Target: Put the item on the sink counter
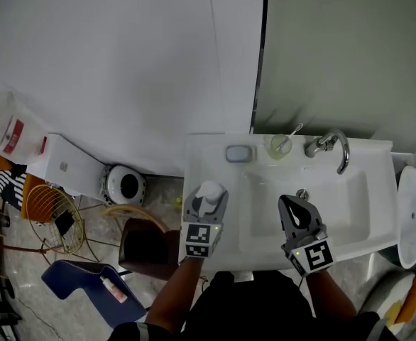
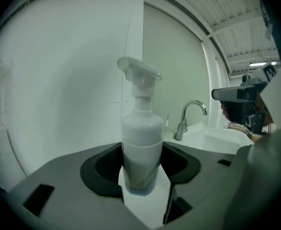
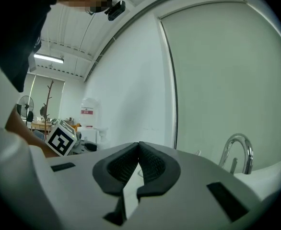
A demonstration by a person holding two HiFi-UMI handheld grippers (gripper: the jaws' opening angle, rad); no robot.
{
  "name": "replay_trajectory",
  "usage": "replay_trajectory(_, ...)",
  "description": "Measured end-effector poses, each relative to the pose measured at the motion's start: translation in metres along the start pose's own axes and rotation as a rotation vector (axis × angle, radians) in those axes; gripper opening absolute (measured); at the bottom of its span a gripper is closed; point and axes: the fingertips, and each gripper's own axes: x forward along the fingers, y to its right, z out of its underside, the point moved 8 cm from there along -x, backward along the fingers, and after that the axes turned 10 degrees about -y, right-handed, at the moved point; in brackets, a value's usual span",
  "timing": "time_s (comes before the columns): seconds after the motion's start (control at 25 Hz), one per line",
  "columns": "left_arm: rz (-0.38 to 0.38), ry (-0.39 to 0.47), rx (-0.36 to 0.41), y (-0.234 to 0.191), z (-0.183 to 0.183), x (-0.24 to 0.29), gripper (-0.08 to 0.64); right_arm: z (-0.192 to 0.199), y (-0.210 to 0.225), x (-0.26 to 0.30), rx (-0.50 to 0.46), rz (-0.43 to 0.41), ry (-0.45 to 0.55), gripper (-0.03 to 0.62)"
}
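One pump bottle [image 2: 141, 133], body hidden from above, is grasped by left gripper [image 1: 210, 195] fingers; right gripper [image 1: 288, 202] fingers clenched empty.

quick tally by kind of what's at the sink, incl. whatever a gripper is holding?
pump bottle: 1 (between the fingers of the left gripper)
soap dish: 1
cup: 1
toothbrush: 1 (standing in the cup)
faucet: 1
Total: 5
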Motion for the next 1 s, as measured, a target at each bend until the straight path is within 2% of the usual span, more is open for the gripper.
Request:
replay_trajectory(0.12,-0.045,-0.013,-0.015,-0.008,0.004,0.017,0.249,0.007,0.008,0.007,0.001,-0.026,-0.020,0.014)
replay_trajectory(0.24,-0.078,-0.021,-0.023,-0.019,0.009,0.039,0.250,0.020,0.014,0.014,-0.018,-0.054,-0.127,0.014)
replay_trajectory(0.36,-0.118,-0.039,-0.036,-0.030,0.010,0.061,0.250,0.027,0.017,0.022,-0.011,-0.086,-0.153,0.014)
replay_trajectory(0.56,-0.167,-0.078,-0.058,-0.043,0.022,0.095,0.250,0.033,0.020,0.035,0.029,-0.111,-0.080,0.014)
replay_trajectory(0.88,-0.225,-0.061,-0.111,-0.070,0.034,0.125,0.250,0.046,0.024,0.047,0.013,-0.153,-0.108,0.014)
replay_trajectory(1.0,-0.240,-0.073,-0.101,-0.077,0.033,0.136,0.250,0.049,0.022,0.049,0.009,-0.172,-0.116,0.014)
